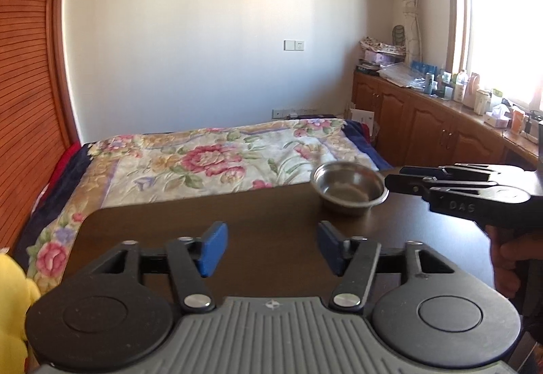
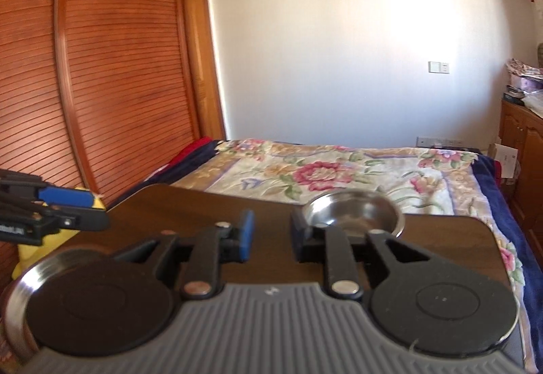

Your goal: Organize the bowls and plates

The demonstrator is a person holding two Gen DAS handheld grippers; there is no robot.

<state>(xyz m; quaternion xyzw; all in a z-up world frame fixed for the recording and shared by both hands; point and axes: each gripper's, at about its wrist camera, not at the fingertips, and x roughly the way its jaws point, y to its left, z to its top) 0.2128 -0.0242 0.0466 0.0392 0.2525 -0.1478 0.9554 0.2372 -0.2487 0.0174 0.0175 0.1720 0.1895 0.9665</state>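
Note:
A small steel bowl (image 1: 349, 185) sits near the far edge of the dark wooden table (image 1: 264, 221); it also shows in the right wrist view (image 2: 353, 209). My left gripper (image 1: 269, 247) is open and empty above the table's near left part. My right gripper (image 2: 269, 233) is open and empty, its fingers just short of the bowl's near left rim; in the left wrist view it (image 1: 395, 184) reaches in from the right beside the bowl. A steel plate rim (image 2: 20, 299) shows under my right gripper's body at the lower left.
A bed with a floral quilt (image 1: 210, 160) lies just past the table's far edge. A slatted wooden wardrobe (image 2: 101, 69) stands at the left. Wooden cabinets (image 1: 424, 123) with bottles and clutter run along the right under a window. A yellow object (image 1: 13, 299) sits at the table's left.

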